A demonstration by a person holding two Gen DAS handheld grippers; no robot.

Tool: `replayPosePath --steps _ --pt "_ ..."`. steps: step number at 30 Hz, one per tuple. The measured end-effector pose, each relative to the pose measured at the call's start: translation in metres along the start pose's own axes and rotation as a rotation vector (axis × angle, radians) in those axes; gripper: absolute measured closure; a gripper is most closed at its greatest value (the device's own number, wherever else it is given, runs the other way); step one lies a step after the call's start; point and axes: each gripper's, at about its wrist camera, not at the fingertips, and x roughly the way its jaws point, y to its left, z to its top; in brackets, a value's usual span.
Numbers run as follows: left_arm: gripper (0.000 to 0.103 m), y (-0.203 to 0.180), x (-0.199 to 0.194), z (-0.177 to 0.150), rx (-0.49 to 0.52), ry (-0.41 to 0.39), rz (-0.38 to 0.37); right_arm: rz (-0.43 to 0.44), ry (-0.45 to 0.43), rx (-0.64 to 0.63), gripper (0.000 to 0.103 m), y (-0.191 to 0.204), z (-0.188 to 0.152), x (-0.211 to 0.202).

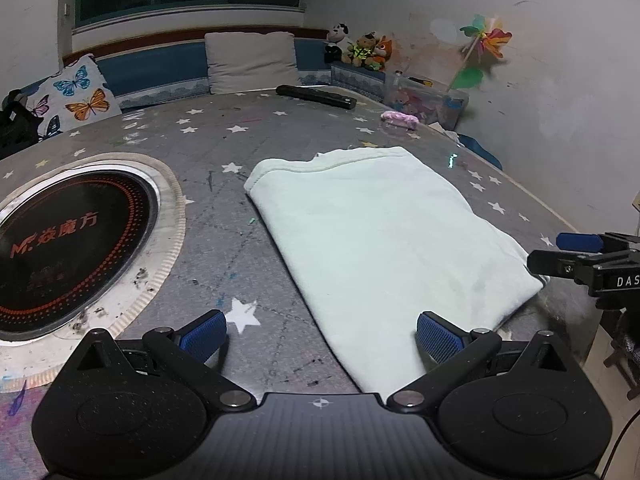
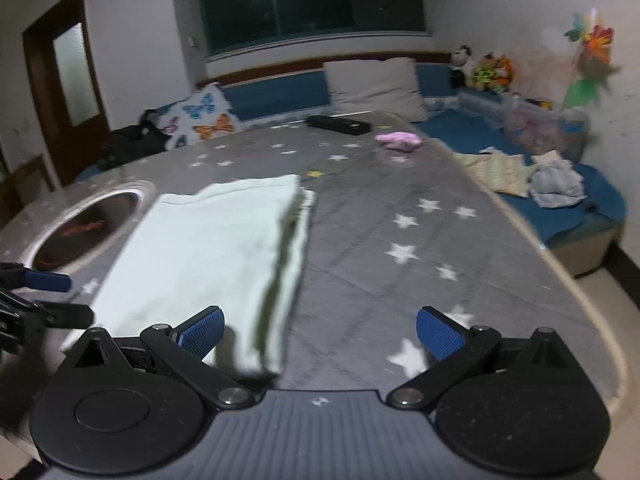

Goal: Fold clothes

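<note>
The pale green garment [image 1: 384, 232] lies folded flat on the star-patterned tabletop [image 1: 224, 240], apparently in layers. Left claw [image 1: 320, 338] released at its six o'clock edge; right claw [image 2: 320, 334] released, empty, at its four o'clock.

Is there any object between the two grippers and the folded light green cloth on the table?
Nothing visible stands between them. The cloth lies directly ahead of the open left gripper, and the open right gripper is at its near right edge.
</note>
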Motion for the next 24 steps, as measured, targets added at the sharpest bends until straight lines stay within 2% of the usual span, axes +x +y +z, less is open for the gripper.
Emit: replayPosePath --steps 3,9,15,18,21,24 --pt "0.000 -0.002 0.002 -0.002 0.009 0.010 0.005 -0.028 0.011 0.001 0.000 -0.005 -0.006 -0.001" --pt "0.000 -0.001 0.002 -0.004 0.015 0.019 0.017 -0.073 -0.024 0.002 0.000 -0.009 -0.005 -0.010" --pt "0.000 -0.006 -0.004 -0.004 0.032 0.004 -0.005 0.003 -0.063 -0.032 0.000 0.008 0.001 -0.011" --pt "0.000 -0.010 -0.004 -0.006 0.057 0.004 -0.009 0.016 -0.036 -0.058 0.000 0.015 -0.002 -0.001" --pt "0.000 -0.009 0.001 -0.009 0.067 0.024 0.007 -0.022 0.004 -0.079 0.000 0.013 -0.011 0.008" --pt "0.000 -0.009 0.002 -0.012 0.079 0.024 0.015 -0.030 0.007 -0.070 0.000 0.007 -0.015 0.005"
